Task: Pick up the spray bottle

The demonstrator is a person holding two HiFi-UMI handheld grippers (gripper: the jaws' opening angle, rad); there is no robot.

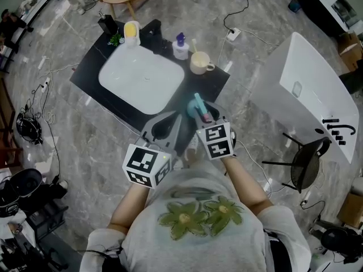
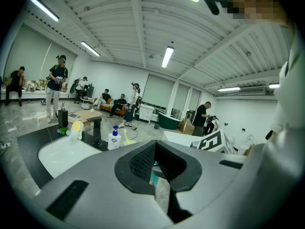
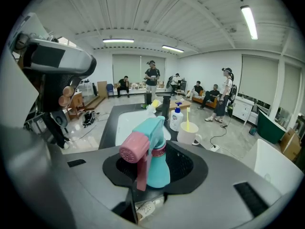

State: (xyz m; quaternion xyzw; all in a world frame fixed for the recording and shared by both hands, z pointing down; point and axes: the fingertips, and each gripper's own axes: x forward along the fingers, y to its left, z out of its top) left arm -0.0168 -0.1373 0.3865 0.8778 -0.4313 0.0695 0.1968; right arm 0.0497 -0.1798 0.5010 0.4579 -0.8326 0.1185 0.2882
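The spray bottle [image 1: 198, 104] is teal with a pink nozzle and trigger. It sits upright between the jaws of my right gripper [image 1: 202, 111], which is shut on its body [image 3: 157, 162], over the front corner of the black counter [image 1: 91, 67]. In the right gripper view the spray head [image 3: 143, 142] points left, toward the camera side. My left gripper [image 1: 165, 124] hangs just left of it, its jaws closed with nothing in the padded hollow [image 2: 155, 162].
A white basin [image 1: 142, 78] is set into the counter. Behind it stand a soap pump bottle [image 1: 180, 47], a cream cup [image 1: 199, 63] with a yellow brush, a yellow item [image 1: 131, 30] and a black dispenser [image 1: 108, 22]. A white bathtub [image 1: 306, 89] and black stool [image 1: 303, 163] stand right.
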